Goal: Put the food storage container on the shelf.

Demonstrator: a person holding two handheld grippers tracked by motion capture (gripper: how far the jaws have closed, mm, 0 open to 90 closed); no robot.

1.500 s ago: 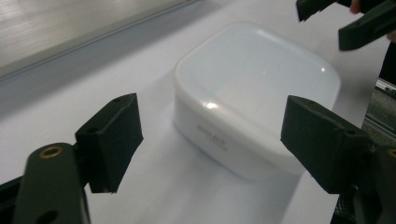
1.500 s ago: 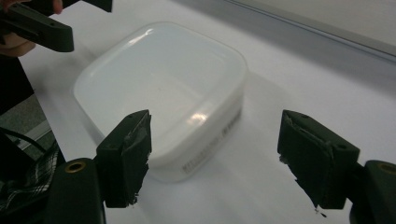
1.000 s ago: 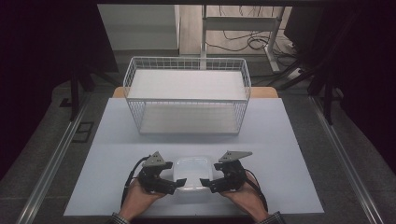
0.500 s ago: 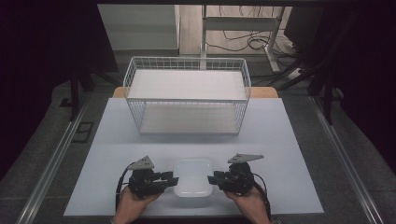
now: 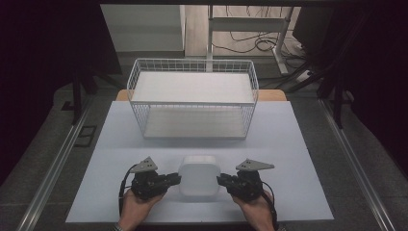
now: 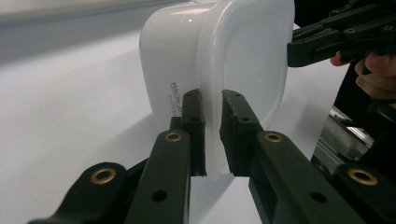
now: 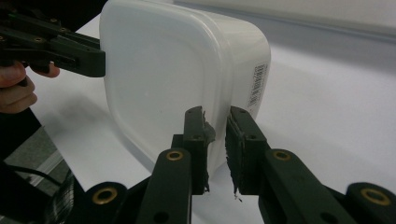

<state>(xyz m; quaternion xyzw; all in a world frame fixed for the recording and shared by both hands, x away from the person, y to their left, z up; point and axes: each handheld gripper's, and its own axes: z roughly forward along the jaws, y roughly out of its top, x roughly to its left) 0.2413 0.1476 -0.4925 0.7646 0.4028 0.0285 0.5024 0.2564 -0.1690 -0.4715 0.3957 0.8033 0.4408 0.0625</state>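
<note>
White lidded plastic container, tipped on edge

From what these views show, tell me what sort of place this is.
Probably a lab or data-recording workstation, not a home: a bare white table, loose cables on the floor behind it, and a person with a handheld gripper on each hand, left and right.

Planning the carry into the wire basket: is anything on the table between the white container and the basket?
Nothing visible. The white container, gripped at its rim by both grippers, faces a bare stretch of table up to the wire basket, whose top is open.
</note>
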